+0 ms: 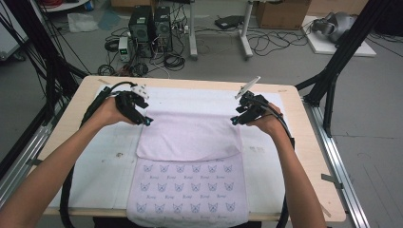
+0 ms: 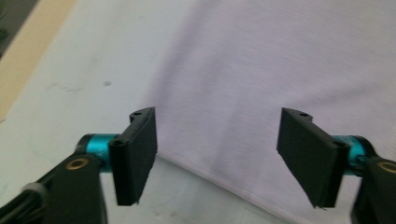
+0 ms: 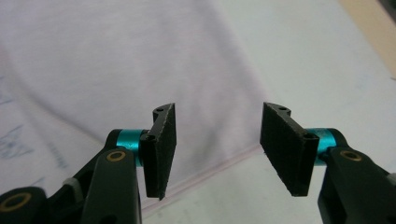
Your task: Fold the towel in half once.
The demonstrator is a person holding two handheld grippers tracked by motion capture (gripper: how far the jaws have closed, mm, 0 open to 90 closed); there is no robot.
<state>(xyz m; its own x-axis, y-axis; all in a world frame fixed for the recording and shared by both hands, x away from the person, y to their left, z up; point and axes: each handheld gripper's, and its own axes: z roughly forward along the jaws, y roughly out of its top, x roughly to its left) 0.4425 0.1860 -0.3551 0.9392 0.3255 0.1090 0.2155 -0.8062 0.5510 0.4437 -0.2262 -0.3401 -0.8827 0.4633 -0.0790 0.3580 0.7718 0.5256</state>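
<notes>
Flanking one folded towel, two open claws

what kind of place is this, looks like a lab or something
Most likely a lab or workshop set up for recording. Computer towers and loose cables sit on the floor, cardboard boxes stand behind, and a black frame surrounds the table.

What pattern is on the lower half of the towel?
Rows of small blue butterfly-like motifs on the pale lilac towel; the folded-over upper half is plain. Clearest in the high view.
</notes>
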